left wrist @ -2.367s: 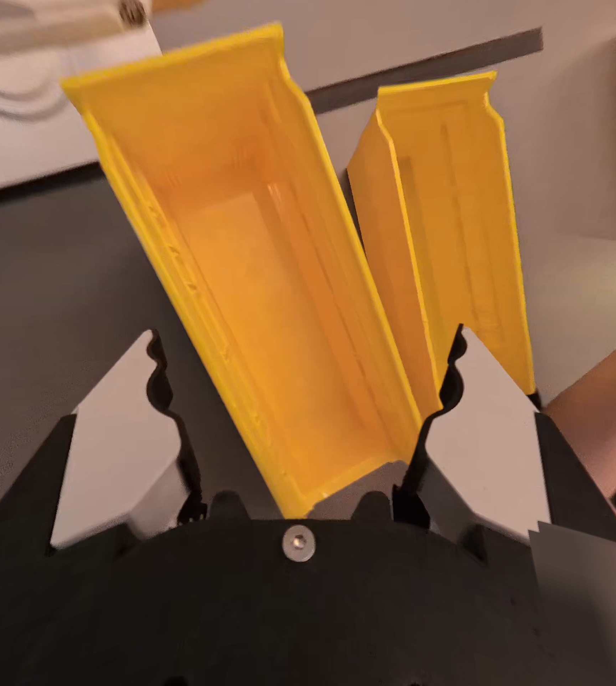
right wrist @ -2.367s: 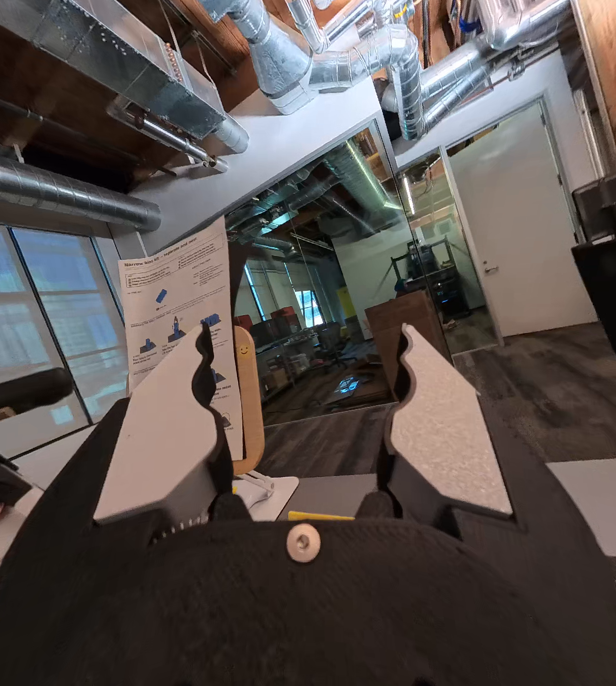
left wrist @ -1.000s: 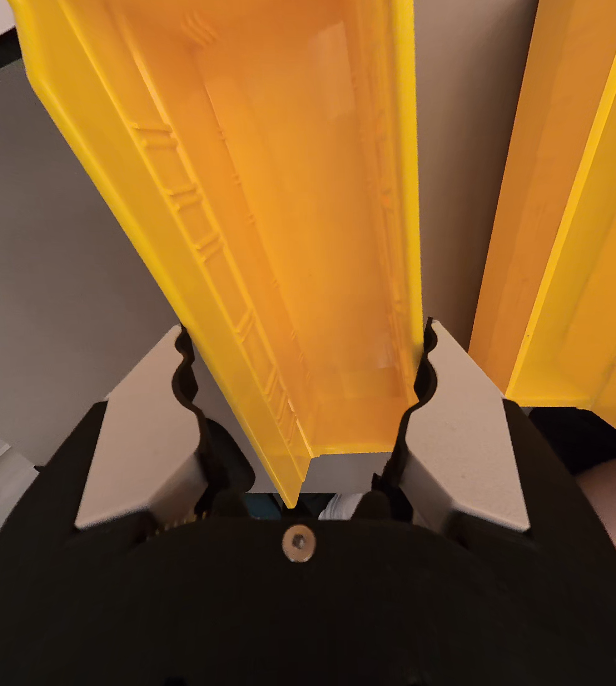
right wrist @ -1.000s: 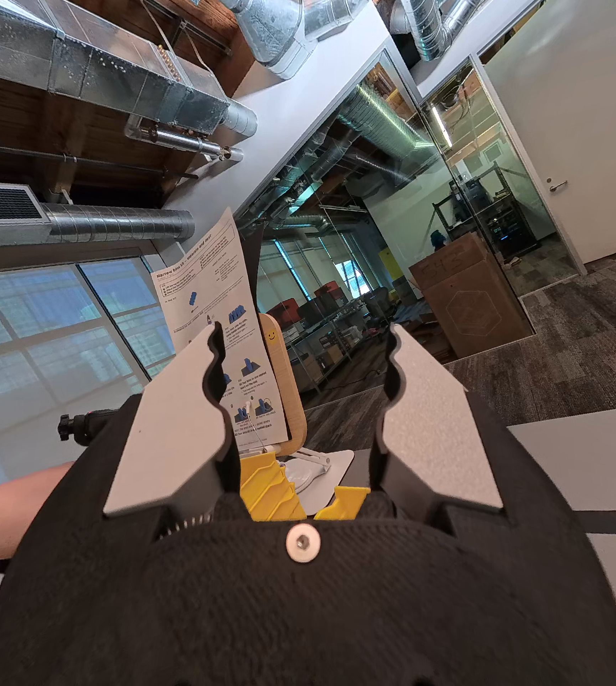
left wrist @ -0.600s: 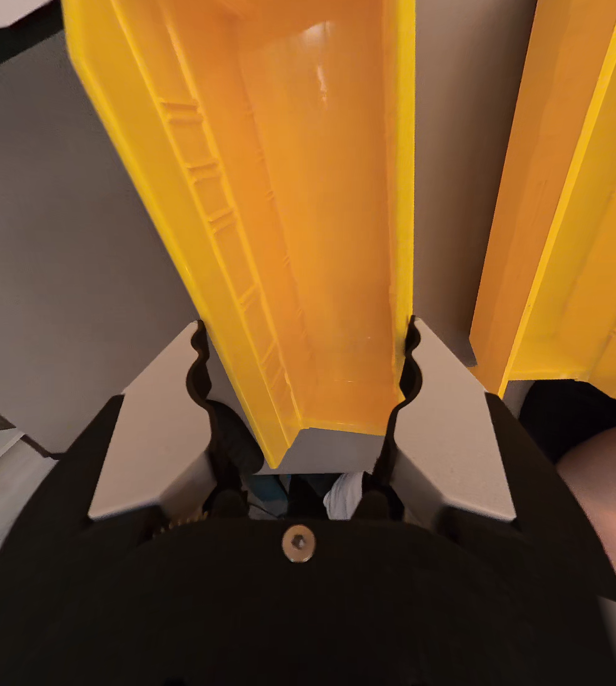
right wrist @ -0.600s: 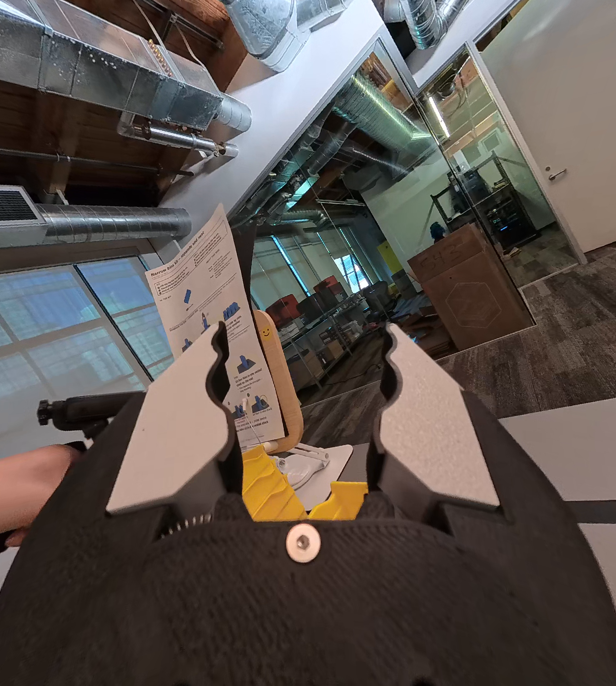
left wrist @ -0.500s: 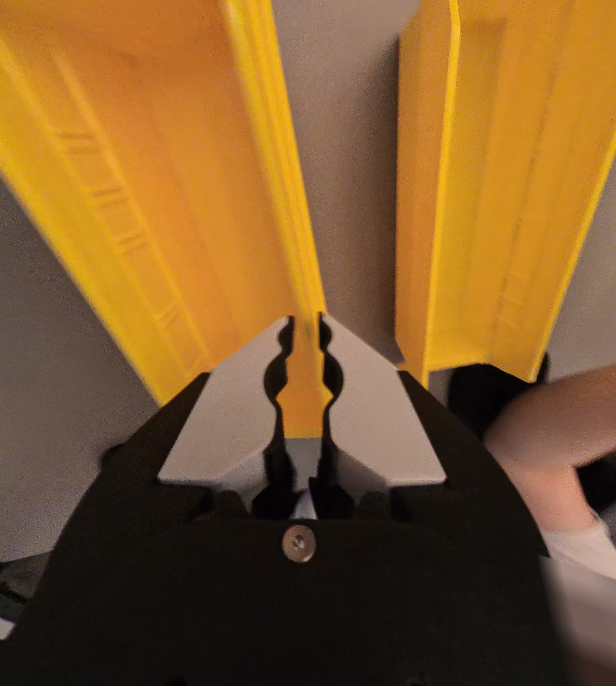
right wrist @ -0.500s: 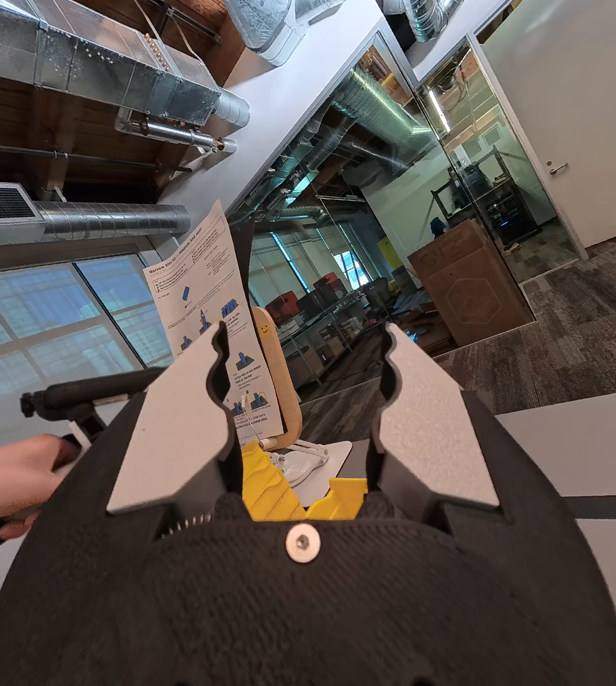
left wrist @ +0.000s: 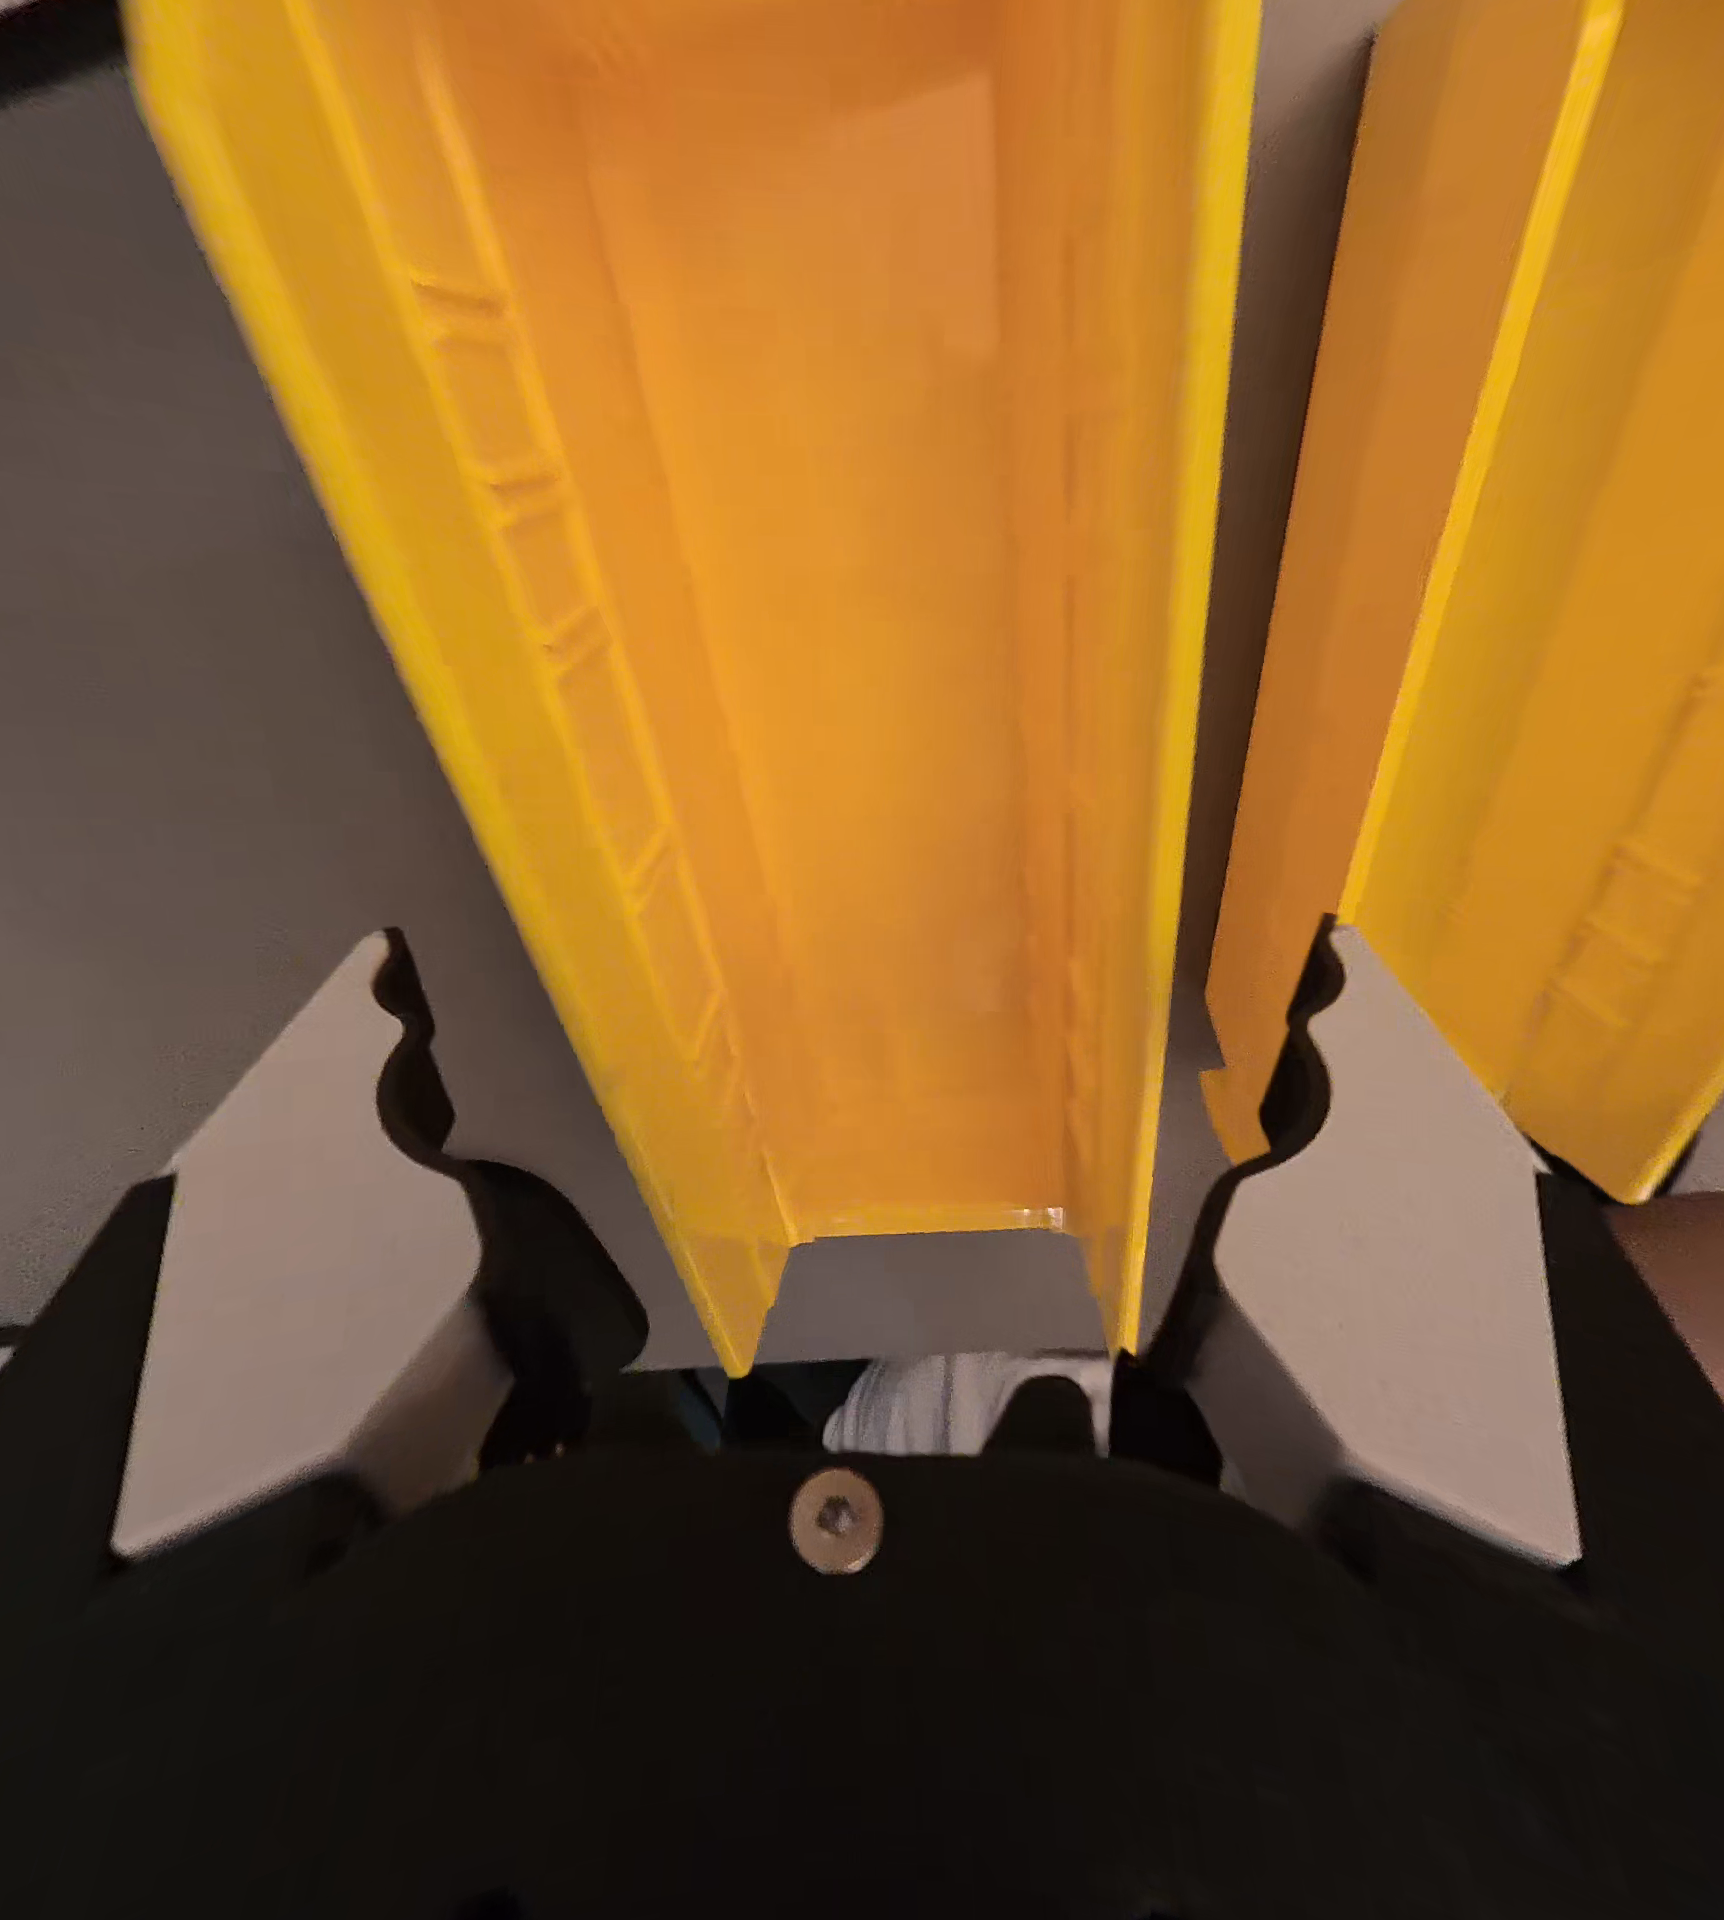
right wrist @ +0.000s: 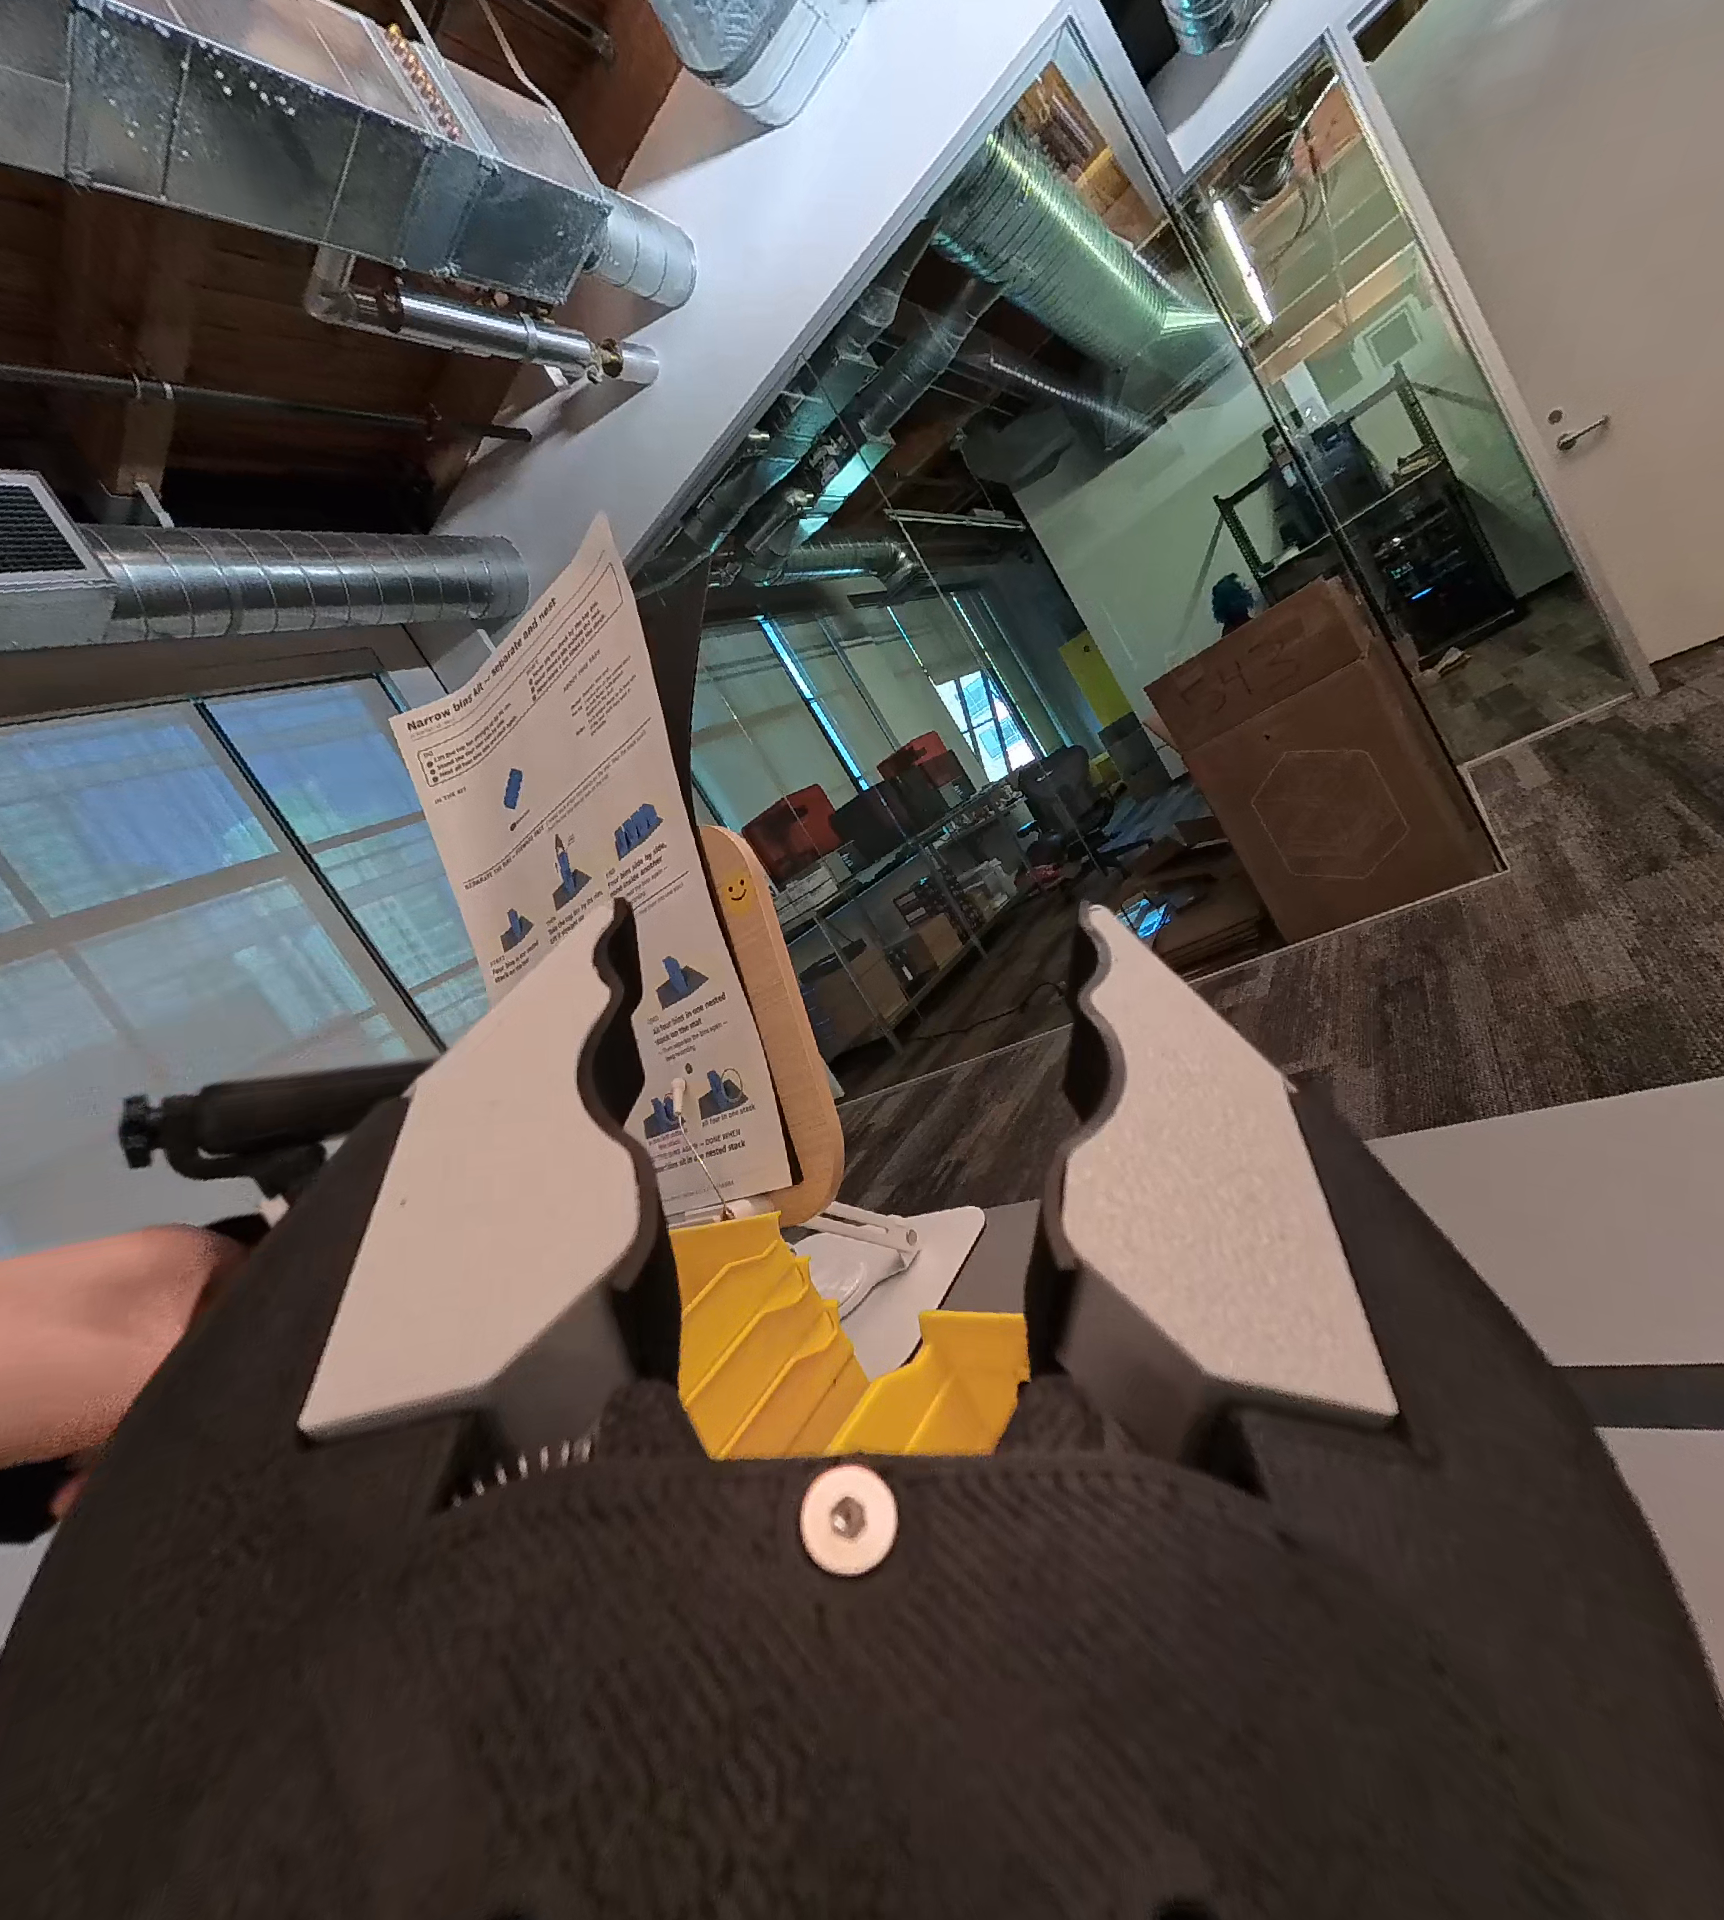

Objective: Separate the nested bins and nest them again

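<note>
Bins, yellow: two apart, side by side, both hollow.
Left bin [left wrist: 837,623] lies between spread left gripper [left wrist: 858,997] fingers, untouched; right bin [left wrist: 1564,623] just beside; right gripper [right wrist: 853,977] fingers spread.

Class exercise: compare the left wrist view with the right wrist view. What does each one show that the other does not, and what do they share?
Only the left wrist view shows two long yellow bins side by side, one lying between the open left claw, the other beside it. Only the right wrist view shows an instruction sheet, ceiling ducts and a cardboard box. Both show an open claw and yellow bin plastic.
</note>
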`<move>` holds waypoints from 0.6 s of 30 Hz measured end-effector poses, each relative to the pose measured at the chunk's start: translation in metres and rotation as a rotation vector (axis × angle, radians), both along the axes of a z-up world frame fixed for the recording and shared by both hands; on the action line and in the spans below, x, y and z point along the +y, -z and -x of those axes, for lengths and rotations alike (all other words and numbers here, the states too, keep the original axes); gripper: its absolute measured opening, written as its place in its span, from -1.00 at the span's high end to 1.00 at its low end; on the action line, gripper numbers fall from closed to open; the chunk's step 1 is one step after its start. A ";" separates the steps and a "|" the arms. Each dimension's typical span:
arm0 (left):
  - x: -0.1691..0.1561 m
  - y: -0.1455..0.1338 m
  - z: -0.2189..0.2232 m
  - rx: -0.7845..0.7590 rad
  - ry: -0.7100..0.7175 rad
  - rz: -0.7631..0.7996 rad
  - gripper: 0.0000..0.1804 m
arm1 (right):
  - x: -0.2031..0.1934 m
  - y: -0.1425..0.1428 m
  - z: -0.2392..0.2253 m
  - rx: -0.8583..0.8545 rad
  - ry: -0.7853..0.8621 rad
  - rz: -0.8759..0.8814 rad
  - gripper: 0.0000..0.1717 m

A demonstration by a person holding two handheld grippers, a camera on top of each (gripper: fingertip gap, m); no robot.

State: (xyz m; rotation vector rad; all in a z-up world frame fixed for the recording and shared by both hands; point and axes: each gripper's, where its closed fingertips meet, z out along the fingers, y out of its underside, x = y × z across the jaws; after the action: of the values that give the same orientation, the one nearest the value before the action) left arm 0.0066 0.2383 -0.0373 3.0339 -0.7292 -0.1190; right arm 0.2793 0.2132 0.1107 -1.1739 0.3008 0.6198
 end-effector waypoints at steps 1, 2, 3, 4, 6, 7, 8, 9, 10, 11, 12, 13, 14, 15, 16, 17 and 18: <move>-0.002 0.006 0.001 0.016 0.005 0.013 -0.75 | 0.001 0.000 0.001 0.000 -0.004 0.001 0.04; -0.003 0.010 0.001 0.021 0.007 0.019 -0.71 | 0.002 0.001 0.002 -0.001 -0.009 0.005 0.04; -0.005 0.014 -0.001 0.015 0.005 0.032 -0.69 | 0.003 0.002 0.003 -0.002 -0.015 0.009 0.05; -0.006 0.017 -0.001 0.014 -0.001 0.043 -0.66 | 0.004 0.003 0.004 -0.003 -0.022 0.013 0.05; -0.002 0.016 0.005 0.059 0.014 0.029 -0.49 | 0.006 0.004 0.006 -0.003 -0.035 0.019 0.06; -0.002 0.016 0.006 0.059 0.024 0.034 -0.47 | 0.006 0.005 0.007 -0.005 -0.038 0.021 0.06; -0.002 0.015 0.006 0.054 0.027 0.035 -0.44 | 0.007 0.005 0.008 -0.005 -0.041 0.023 0.06; -0.002 0.015 0.006 0.048 0.029 0.032 -0.41 | 0.007 0.005 0.008 -0.004 -0.042 0.023 0.06; -0.001 0.014 0.006 0.043 0.031 0.030 -0.40 | 0.007 0.005 0.008 -0.004 -0.043 0.024 0.06; -0.001 0.014 0.006 0.038 0.031 0.026 -0.37 | 0.007 0.006 0.009 -0.004 -0.043 0.025 0.07; -0.001 0.013 0.006 0.033 0.032 0.024 -0.35 | 0.007 0.006 0.009 -0.003 -0.044 0.025 0.07; -0.001 0.013 0.006 0.029 0.031 0.022 -0.34 | 0.007 0.006 0.009 -0.002 -0.046 0.025 0.07; -0.001 0.012 0.005 0.025 0.030 0.020 -0.33 | 0.007 0.006 0.009 -0.002 -0.048 0.024 0.07; -0.001 0.012 0.005 0.025 0.031 0.019 -0.32 | 0.007 0.005 0.010 -0.002 -0.049 0.025 0.07; -0.001 0.012 0.005 0.024 0.032 0.018 -0.31 | 0.007 0.005 0.010 -0.003 -0.049 0.025 0.07; -0.001 0.012 0.005 0.024 0.032 0.019 -0.30 | 0.007 0.005 0.010 -0.004 -0.048 0.025 0.07; -0.001 0.012 0.005 0.024 0.030 0.020 -0.30 | 0.007 0.005 0.009 -0.004 -0.047 0.025 0.07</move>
State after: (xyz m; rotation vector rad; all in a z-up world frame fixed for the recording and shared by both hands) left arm 0.0019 0.2376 -0.0491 2.9974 -0.7700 -0.1479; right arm 0.2698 0.2202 0.1057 -1.2085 0.2786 0.6569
